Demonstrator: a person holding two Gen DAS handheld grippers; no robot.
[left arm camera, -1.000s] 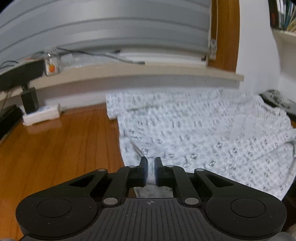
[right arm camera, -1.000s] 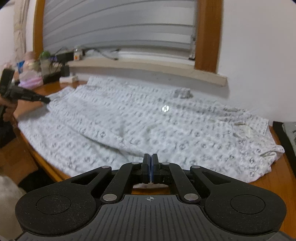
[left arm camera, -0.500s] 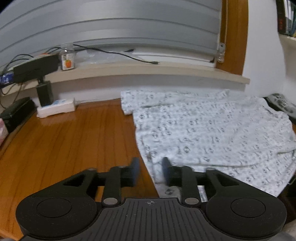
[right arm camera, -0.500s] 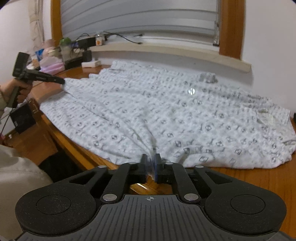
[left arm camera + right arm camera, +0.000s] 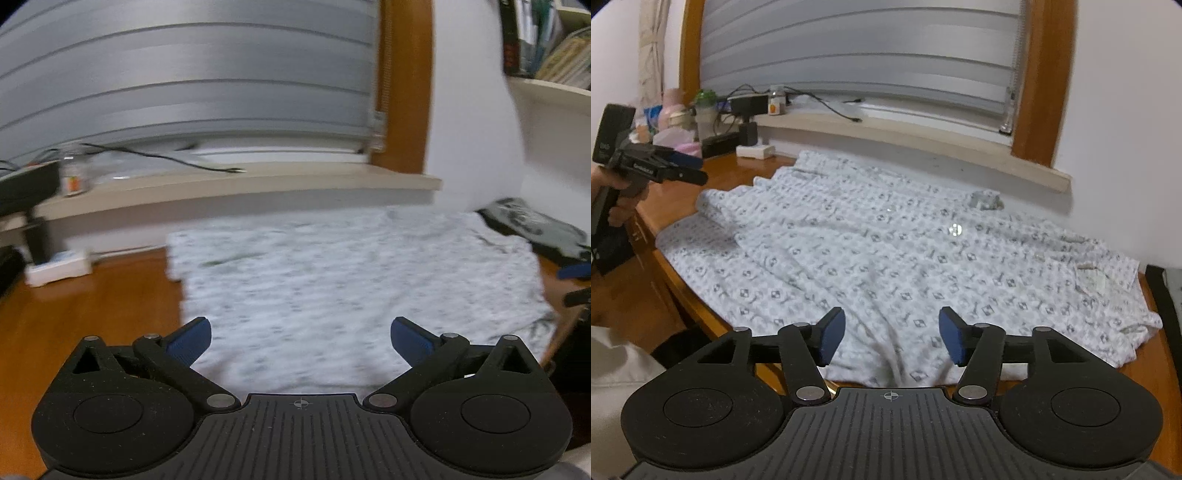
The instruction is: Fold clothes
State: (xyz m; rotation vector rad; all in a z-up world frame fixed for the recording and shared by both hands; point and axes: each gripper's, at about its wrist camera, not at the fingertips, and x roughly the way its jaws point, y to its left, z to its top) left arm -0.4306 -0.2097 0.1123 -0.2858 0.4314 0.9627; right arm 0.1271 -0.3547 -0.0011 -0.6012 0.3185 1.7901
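Observation:
A white shirt with a small grey pattern [image 5: 886,251] lies spread flat over the wooden table [image 5: 665,236], its near hem at the table's front edge. My right gripper [image 5: 892,338] is open just above that hem, nothing between its blue pads. The left wrist view is blurred; there the same shirt [image 5: 332,280] fills the middle and my left gripper [image 5: 301,338] stands wide open over its near edge, holding nothing. The left gripper [image 5: 679,168] also shows in the right wrist view, held in a hand beyond the shirt's left end.
A window sill [image 5: 886,129] with a cable, a small bottle [image 5: 775,103] and a black box runs along the back. A white power strip [image 5: 59,267] lies on the bare wood left of the shirt. Dark cloth [image 5: 532,229] lies at the right end, and shelves with books [image 5: 546,40] above.
Both grippers were shut on the shirt's near edge a second ago. They have let go and opened wide, and the shirt now lies flat. The left gripper has drawn back off the cloth.

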